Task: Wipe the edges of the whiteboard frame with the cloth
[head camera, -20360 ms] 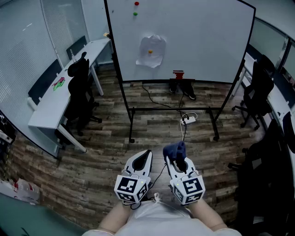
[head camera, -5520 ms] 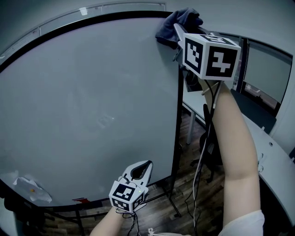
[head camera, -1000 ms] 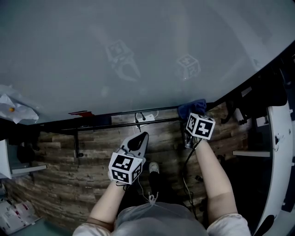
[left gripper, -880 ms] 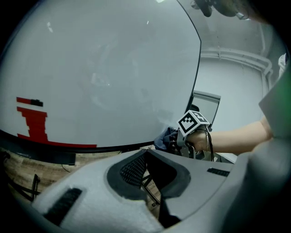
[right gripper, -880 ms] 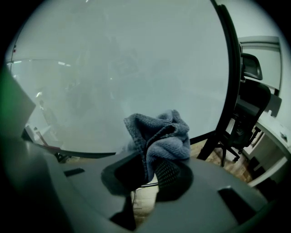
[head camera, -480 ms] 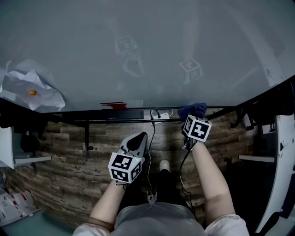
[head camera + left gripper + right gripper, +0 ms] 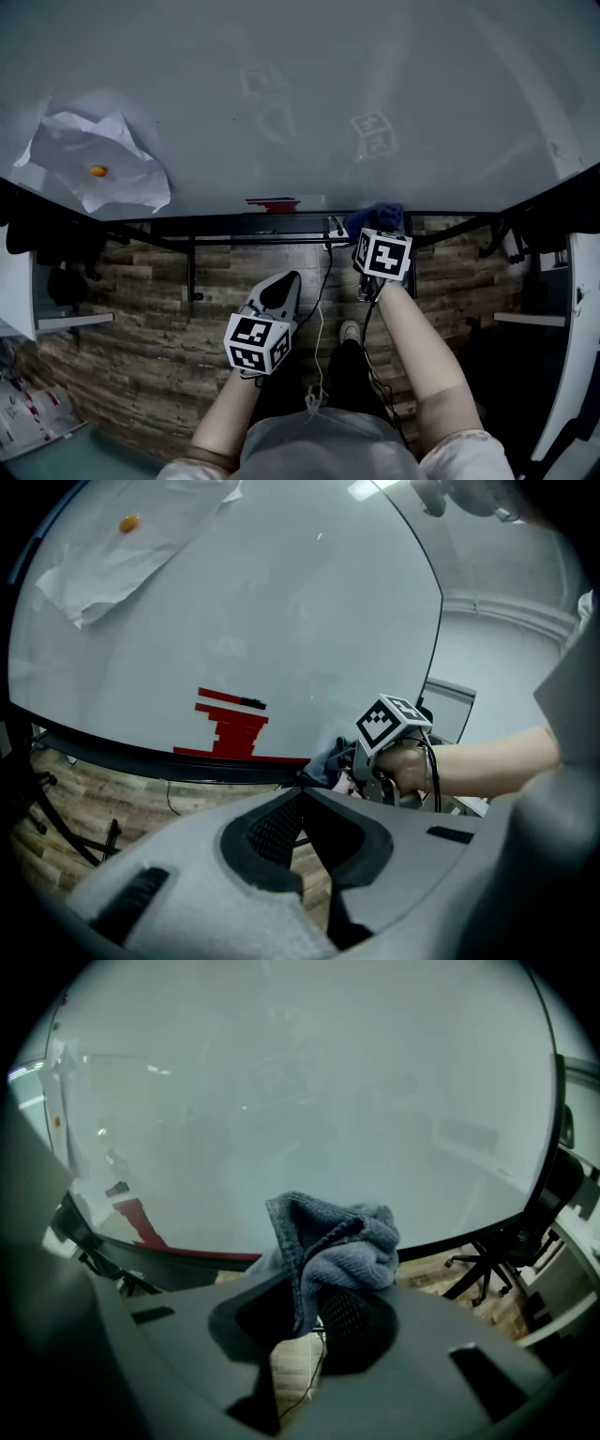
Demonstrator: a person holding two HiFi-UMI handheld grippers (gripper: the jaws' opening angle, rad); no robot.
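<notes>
While the right gripper [image 7: 314,1290] is pinching the cloth [image 7: 339,1244] at the bottom frame [image 7: 234,226], the left gripper [image 7: 284,280] is hovering, jaws together.

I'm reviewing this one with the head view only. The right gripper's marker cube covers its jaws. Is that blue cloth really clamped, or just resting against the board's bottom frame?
Observer: It is clamped. The right gripper view shows the right gripper with its jaws shut on the cloth, which bunches up above them.
Operator: And the left gripper, is it holding anything?
Observer: No. The left gripper view shows the left gripper with its jaws together and nothing between them.
</notes>
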